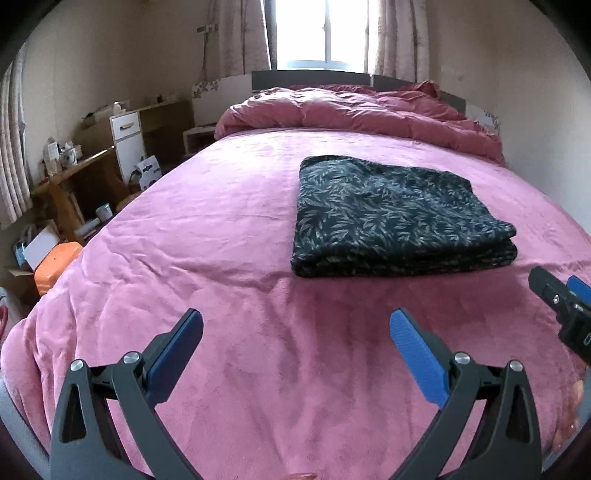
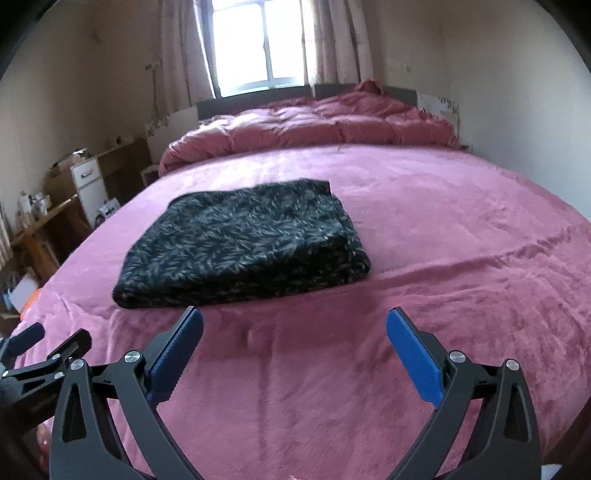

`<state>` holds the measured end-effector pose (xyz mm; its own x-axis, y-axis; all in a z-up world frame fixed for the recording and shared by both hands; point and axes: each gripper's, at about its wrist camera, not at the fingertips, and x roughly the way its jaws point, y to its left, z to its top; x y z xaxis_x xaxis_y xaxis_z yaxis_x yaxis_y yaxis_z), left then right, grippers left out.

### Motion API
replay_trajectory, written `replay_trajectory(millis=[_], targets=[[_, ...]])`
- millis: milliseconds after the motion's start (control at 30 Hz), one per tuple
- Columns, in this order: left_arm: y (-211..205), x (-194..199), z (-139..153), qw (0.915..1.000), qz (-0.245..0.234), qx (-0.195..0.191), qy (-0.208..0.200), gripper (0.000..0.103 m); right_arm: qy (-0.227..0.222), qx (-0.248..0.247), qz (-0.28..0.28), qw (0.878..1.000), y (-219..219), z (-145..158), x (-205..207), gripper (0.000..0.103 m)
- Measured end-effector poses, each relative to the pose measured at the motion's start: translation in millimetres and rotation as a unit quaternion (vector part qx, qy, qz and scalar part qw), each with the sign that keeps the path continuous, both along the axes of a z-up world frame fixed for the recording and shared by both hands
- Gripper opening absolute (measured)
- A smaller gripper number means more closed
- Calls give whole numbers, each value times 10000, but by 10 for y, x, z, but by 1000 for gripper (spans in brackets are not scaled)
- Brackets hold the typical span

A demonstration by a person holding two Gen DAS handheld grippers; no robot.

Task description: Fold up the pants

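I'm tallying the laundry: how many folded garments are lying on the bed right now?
1: the dark leaf-print pants, folded into a rectangle on the pink bedspread, ahead of both open tools. Others could be hidden under the bunched duvet.

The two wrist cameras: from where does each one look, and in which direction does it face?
Left wrist: sits on the left gripper, open above the bed, facing the folded pants and window; the right gripper shows at the right edge.
Right wrist: sits on the right gripper, open, facing likewise; the left gripper shows lower left.
Shared: pants, bed, duvet, window.
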<state>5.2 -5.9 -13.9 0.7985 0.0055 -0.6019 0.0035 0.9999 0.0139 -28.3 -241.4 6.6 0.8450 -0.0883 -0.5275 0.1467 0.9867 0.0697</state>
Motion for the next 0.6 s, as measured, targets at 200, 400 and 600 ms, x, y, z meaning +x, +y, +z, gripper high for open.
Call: replay_trajectory(millis=[200,400,600], targets=[[43,-60,41,10000,46,-14,-63,101,-84,-399,182,9990,180,22,-17,99],[78,-70,64,9999,112,-69,-78,101,-40,-429,272,9987,248,7,-29,99],[85,-66,61,9999,120,-63,-52,101,-19,-384,268,9989,244,5,-34,99]])
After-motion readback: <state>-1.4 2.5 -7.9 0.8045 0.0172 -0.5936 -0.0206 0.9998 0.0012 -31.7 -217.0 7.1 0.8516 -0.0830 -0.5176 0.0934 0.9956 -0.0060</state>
